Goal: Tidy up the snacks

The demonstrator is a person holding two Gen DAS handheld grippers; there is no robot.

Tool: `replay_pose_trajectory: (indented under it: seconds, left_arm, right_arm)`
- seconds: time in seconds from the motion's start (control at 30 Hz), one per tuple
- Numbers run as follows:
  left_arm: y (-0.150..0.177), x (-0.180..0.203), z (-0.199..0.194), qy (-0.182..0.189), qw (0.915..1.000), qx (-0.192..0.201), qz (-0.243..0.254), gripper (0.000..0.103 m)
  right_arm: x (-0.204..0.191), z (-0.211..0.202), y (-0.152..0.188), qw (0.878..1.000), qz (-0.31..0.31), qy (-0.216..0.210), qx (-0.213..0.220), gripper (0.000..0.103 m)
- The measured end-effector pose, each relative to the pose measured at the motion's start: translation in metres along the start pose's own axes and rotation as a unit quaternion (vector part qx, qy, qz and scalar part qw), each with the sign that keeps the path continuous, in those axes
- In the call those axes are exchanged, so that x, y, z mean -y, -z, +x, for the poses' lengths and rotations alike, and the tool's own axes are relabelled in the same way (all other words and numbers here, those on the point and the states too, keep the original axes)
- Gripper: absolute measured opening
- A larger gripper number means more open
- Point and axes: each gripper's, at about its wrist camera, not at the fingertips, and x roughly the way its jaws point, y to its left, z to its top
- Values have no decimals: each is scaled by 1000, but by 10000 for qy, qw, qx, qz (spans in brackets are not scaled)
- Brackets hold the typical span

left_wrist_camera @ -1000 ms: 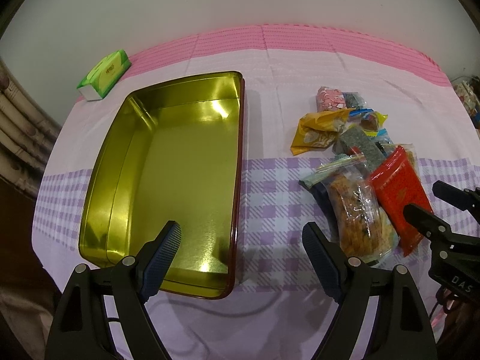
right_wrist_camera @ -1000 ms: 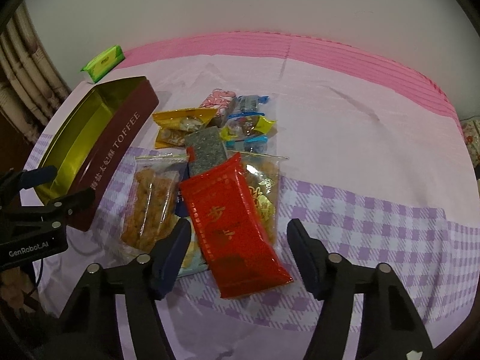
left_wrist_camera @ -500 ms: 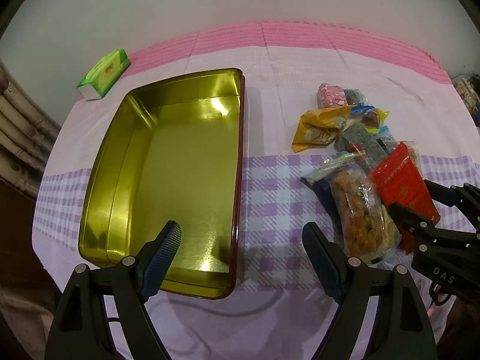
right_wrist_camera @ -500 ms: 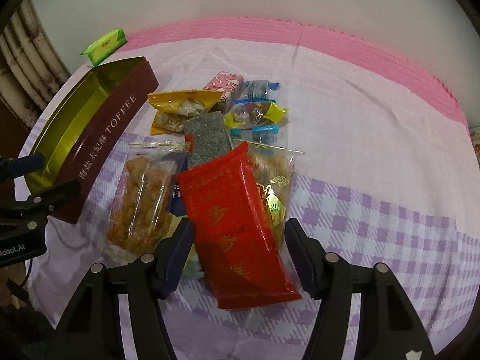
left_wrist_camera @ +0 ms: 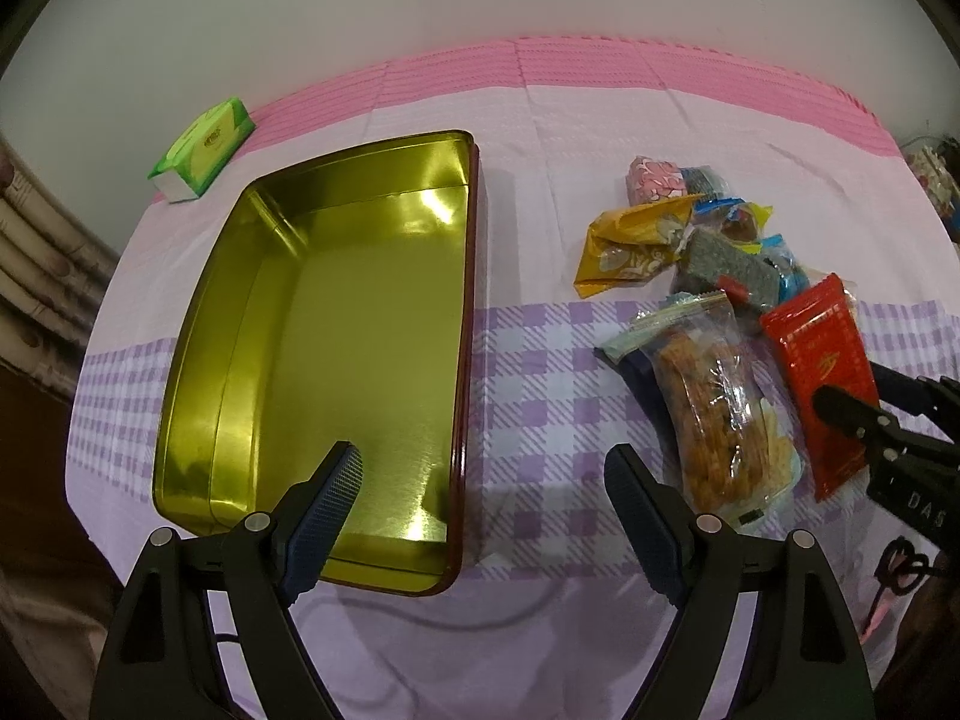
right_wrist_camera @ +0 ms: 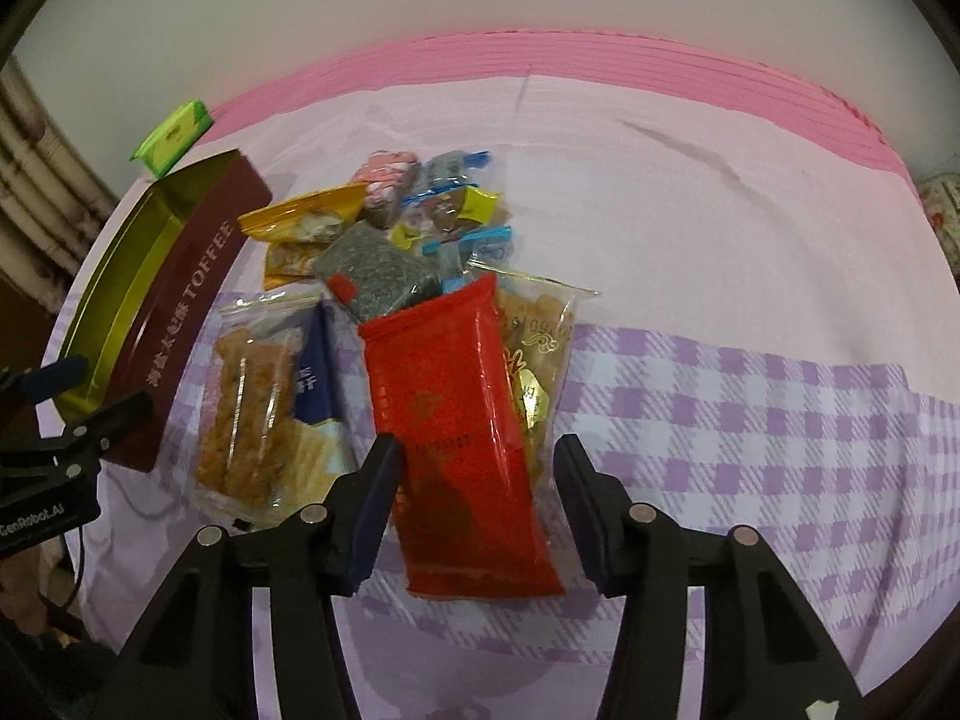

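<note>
An open gold-lined toffee tin (left_wrist_camera: pixel 336 324) lies on the left of the table, its maroon side (right_wrist_camera: pixel 186 324) showing in the right wrist view. A pile of snack packets lies to its right, with a red packet (right_wrist_camera: pixel 462 420) on top, a clear bag of fried snacks (right_wrist_camera: pixel 252 414), a yellow packet (right_wrist_camera: pixel 306 228) and a grey packet (right_wrist_camera: pixel 375 273). My right gripper (right_wrist_camera: pixel 477 468) is open, its fingers on either side of the red packet's near half. My left gripper (left_wrist_camera: pixel 483 480) is open and empty above the tin's near right corner.
A green tissue pack (left_wrist_camera: pixel 201 150) lies at the far left by the pink cloth border. Small wrapped sweets (right_wrist_camera: pixel 456 210) lie at the pile's far end. The checked cloth (right_wrist_camera: pixel 750 420) stretches right of the pile. A curtain (left_wrist_camera: pixel 36 252) hangs at the left.
My right gripper has moved forward and down over the red packet, so its fingers now straddle it. The left gripper has hardly moved.
</note>
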Motion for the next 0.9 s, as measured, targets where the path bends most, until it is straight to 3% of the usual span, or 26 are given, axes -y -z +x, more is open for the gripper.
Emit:
replay_pose_trajectory:
  seconds: [0.27, 0.4, 0.9]
  left_arm:
    - [-1, 3, -1, -120, 9999, 40, 49, 83]
    - [-2, 3, -2, -198, 9998, 58, 82, 83]
    - [-2, 3, -1, -18, 10000, -21, 16, 83]
  right_arm:
    - [-15, -6, 1, 9986, -426, 307, 75, 52]
    - [-25, -4, 2, 9972, -672, 314, 41, 63]
    - [-37, 15, 3, 9920, -1013, 756, -38, 52]
